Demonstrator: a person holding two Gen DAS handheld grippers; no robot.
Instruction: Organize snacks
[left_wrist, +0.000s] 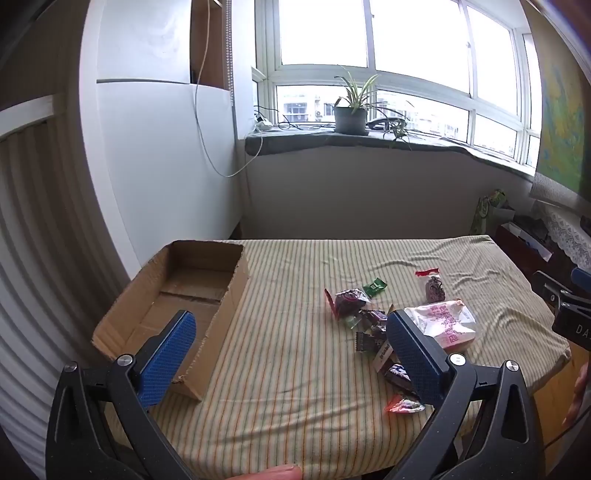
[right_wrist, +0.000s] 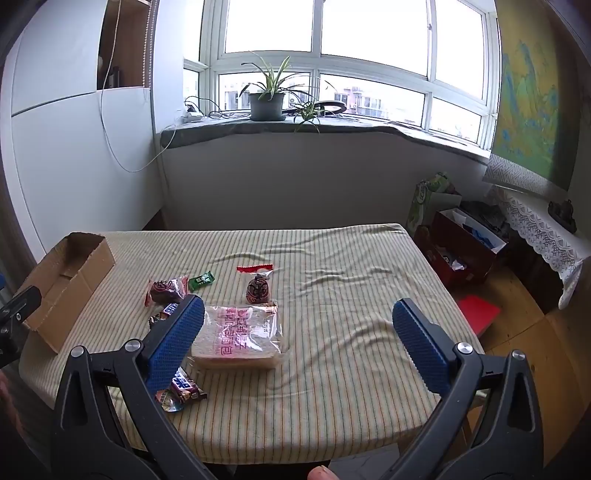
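- Both tools hang above the table with nothing between the pads: the left gripper (left_wrist: 291, 354) has its jaws spread wide, and so does the right gripper (right_wrist: 299, 339).
- The snacks sit mid-table on the striped cloth (right_wrist: 332, 387): the bread pack (right_wrist: 238, 336) at the centre, a dark bagged sweet (right_wrist: 257, 288) at 12 o'clock from it, a green candy (right_wrist: 201, 280) and a red-purple pouch (right_wrist: 166, 290) at 10 o'clock, and small bars (right_wrist: 183, 387) at 7 o'clock.
- The cardboard box (left_wrist: 192, 295) stands open and looks empty at 9 o'clock, near the table's left edge.
- The bread looks light, soft and crushable in slick film; I would take it gently across its short sides.
- The wrappers look light and slippery; pinch their crimped ends.
- The cloth is wrinkled and may snag or drag.
- Open room lies at 3 o'clock; the low bars sit nearest the front edge.
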